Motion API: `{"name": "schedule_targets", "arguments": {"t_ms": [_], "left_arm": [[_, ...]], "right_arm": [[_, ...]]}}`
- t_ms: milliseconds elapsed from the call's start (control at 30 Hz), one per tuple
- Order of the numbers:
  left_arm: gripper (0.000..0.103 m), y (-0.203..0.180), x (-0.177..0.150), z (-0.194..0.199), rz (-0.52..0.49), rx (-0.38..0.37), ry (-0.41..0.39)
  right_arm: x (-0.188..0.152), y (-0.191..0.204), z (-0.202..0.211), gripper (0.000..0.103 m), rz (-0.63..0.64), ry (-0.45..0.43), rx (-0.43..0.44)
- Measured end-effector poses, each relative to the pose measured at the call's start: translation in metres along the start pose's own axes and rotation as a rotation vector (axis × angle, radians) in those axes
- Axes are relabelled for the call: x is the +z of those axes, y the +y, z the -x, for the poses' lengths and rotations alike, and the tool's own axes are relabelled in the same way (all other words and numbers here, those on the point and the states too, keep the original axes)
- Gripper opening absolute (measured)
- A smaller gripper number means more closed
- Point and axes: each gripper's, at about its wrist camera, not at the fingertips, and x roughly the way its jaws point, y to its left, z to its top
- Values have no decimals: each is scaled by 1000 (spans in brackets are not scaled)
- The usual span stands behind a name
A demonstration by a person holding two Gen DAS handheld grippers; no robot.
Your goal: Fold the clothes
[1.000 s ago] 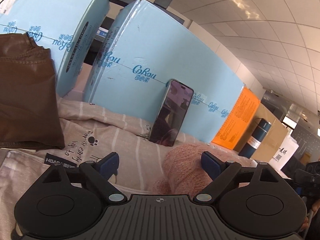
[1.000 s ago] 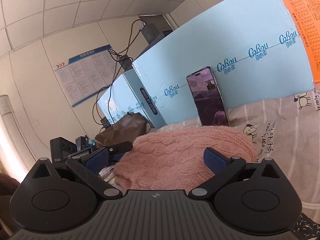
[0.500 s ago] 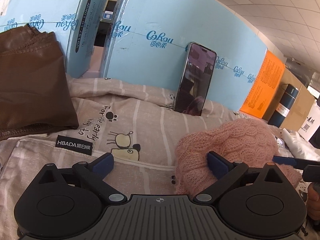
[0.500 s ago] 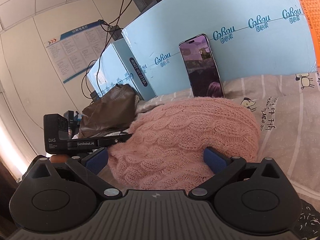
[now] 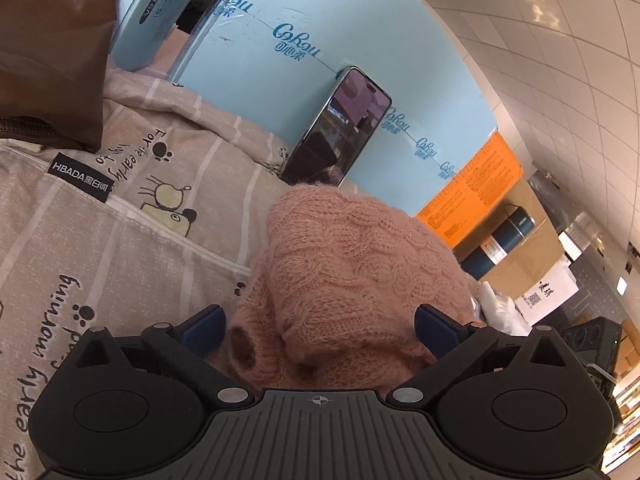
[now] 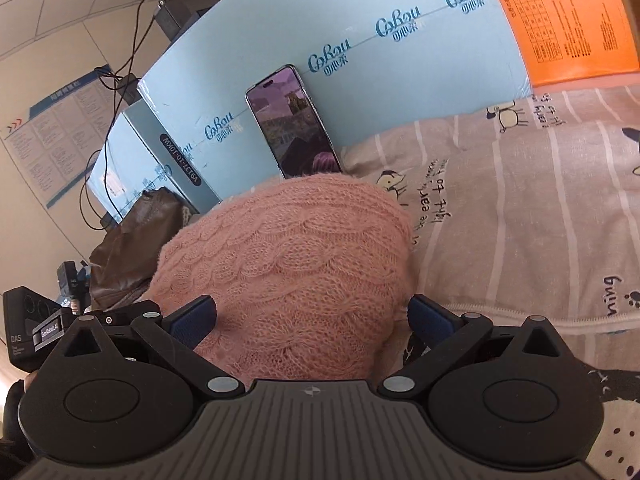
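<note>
A pink cable-knit sweater [image 5: 352, 272] lies bunched in a mound on a beige printed bedsheet [image 5: 120, 248]; it also shows in the right wrist view [image 6: 292, 264]. My left gripper [image 5: 320, 330] is open, its blue pads either side of the sweater's near edge, where a sleeve opening shows. My right gripper [image 6: 312, 318] is open with the sweater's near side between its jaws. The left gripper body [image 6: 36, 332] shows at the left edge of the right wrist view.
A phone [image 5: 340, 128] leans against light blue cartons [image 5: 280, 80] behind the sweater. A brown leather bag [image 5: 48, 60] lies at the left. An orange sheet [image 5: 468, 188], a dark blue bottle [image 5: 500, 244] and cardboard boxes stand to the right.
Both grippers have moved in over the sweater, so it now fills the gap between each pair of open jaws. The sweater itself has stayed in place.
</note>
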Motion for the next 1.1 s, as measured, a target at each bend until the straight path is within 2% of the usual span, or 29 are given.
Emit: {"name": "schedule_targets", "arguments": {"t_ms": [133,200,267,300,367,467,600,800,933,1100], "left_arm": [[102,-8,-8,-7,-1,-9,-29],[101,-11,-9,-6,-10,-24,-30],[86,-16,-12,-5,-26,-40,-27],[82,-18,-13,-5,-34,-47,-26],[67,-23,-15,-4,-50,-62,-23],[53,-30,-18,-3,-75,-85,-19],[49,-40,-22,-1,-107,-115,-14],[49,-59,-31,0,-163,-167,-2],[48,-93,-36,-10,-233,-216,17],[47,-152,-44,-42,-372,-298,51]], "right_arm": [[-8,12,-7,101,38,10,-24],[-10,14,-6,94,16,1,-31],[-11,16,-3,84,3,-16,-62],[-11,16,-1,77,-5,-24,-77],[-13,18,2,68,-10,-36,-101],[-18,25,9,58,7,-66,-124],[-25,34,24,46,21,-105,-111],[-33,39,59,46,-9,-195,-113],[-41,37,96,46,-2,-290,-123],[-48,24,146,46,29,-420,-209]]}}
